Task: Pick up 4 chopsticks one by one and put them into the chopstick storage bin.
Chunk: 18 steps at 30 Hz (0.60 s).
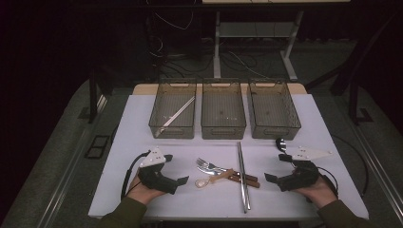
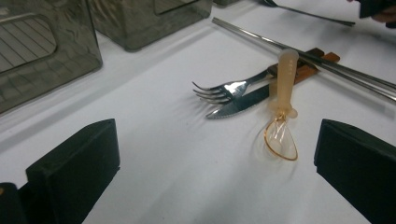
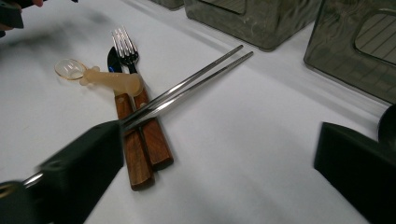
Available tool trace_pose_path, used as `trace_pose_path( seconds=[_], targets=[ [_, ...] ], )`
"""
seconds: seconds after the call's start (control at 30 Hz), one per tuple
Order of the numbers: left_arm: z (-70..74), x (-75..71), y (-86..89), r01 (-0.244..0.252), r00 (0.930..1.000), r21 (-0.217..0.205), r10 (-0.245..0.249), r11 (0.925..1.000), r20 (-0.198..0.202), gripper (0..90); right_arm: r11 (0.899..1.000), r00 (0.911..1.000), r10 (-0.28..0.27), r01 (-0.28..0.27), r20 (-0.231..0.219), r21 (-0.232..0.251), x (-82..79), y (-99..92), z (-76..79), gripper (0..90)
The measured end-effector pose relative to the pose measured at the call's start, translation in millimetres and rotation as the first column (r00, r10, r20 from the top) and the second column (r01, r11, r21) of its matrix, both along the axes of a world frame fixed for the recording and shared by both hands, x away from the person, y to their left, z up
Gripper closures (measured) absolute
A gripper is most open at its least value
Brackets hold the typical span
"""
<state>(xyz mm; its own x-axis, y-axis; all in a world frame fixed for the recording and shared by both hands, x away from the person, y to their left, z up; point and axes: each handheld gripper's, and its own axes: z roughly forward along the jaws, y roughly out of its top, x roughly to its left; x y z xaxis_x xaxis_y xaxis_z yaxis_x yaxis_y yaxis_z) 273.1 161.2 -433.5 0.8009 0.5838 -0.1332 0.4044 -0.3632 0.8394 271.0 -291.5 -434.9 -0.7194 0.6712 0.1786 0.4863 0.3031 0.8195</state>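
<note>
Two grippers: left gripper and right gripper rest on the bench, jaws spread wide, holding nothing.
Cutlery: fork, knife, translucent spoon and steel chopsticks lie heaped between them.
Bins: three bins behind, likely for sorting.

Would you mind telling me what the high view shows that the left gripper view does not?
High view: three smoky clear plastic bins in a row, a pair of metal chopsticks lying in the leftmost, both forearms, and the black right gripper whole.

Left gripper view: its own black left gripper seen close, jaws apart.

Shared: steel fork, wood-handled knife, translucent amber spoon, long metal chopsticks and the white table.
</note>
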Motion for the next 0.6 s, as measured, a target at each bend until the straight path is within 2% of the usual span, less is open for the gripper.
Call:
trace_pose_path(
  seconds=[0.07,0.17,0.37,0.6],
  targets=[
    [-0.3,0.5,-0.5,0.001,1.0,0.0,-0.001,1.0,-0.001,0.0,1.0,0.9999,-0.004,0.004,-0.009,-0.004,2.8,2.9,1.7,6.5],
    [-0.5,1.0,-0.3,0.004,1.0,-0.002,-0.004,1.0,-0.002,0.0,1.0,0.9999,-0.001,0.001,-0.016,-0.015,5.8,7.3,4.3,14.4],
    [-1.4,1.7,-1.1,0.009,0.9999,0.0,-0.009,1.0,-0.009,0.0,0.999,0.9996,-0.007,0.006,-0.027,-0.047,11.0,15.6,2.9,17.1],
    [-1.4,1.6,-1.3,0.01,0.9999,0.002,-0.01,0.9999,-0.011,0.0,0.999,0.9994,-0.003,0.002,-0.033,-0.044,19.5,22.4,5.3,33.1]
  ],
)
